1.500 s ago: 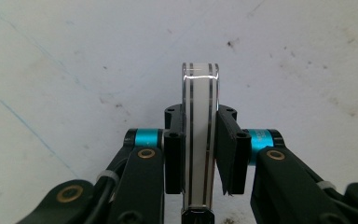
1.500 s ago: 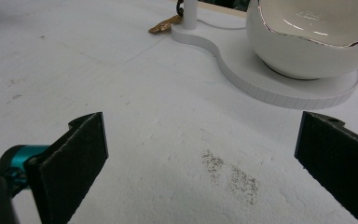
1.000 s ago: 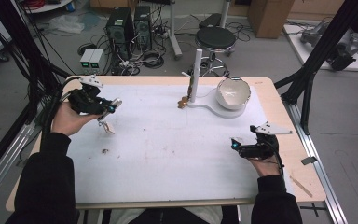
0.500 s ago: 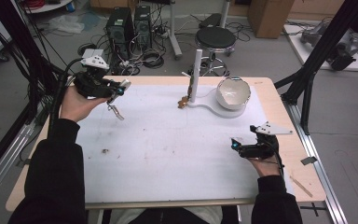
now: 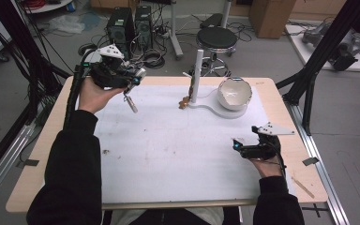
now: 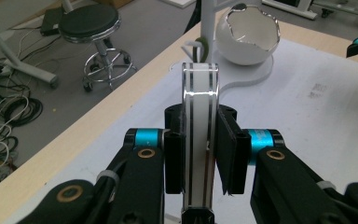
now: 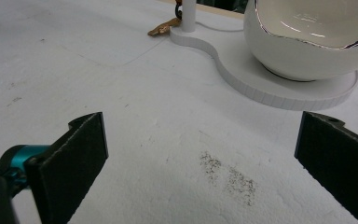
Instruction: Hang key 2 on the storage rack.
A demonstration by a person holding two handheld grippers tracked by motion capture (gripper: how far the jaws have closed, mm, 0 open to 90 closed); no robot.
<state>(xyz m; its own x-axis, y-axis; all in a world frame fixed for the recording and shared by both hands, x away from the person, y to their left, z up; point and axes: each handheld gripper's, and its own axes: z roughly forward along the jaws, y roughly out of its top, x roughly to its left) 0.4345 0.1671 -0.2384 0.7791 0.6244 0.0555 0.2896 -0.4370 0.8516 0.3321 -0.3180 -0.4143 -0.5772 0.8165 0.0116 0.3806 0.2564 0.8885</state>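
High view: the left gripper (image 5: 132,84) is up over the counter's (image 5: 37,154) far left corner, jaws squeezing one white bangle (image 6: 199,140) edge-on. It could slip and drop. One stand (image 5: 196,75), one white bowl (image 5: 234,93). The right gripper (image 5: 243,149), jaws wide open, holds nothing near the right edge.

both arms wear black long sleeves (image 5: 70,173); the left gripper (image 6: 200,154) is black, with flat rectangular pads (image 6: 230,158), turquoise metal collars, brass-ringed pivots and white cable ties; a grey three-cornered plate tops it and a black cable trails along the left forearm; the right gripper (image 5: 238,146) is black too, with the same grey plate and a turquoise collar.
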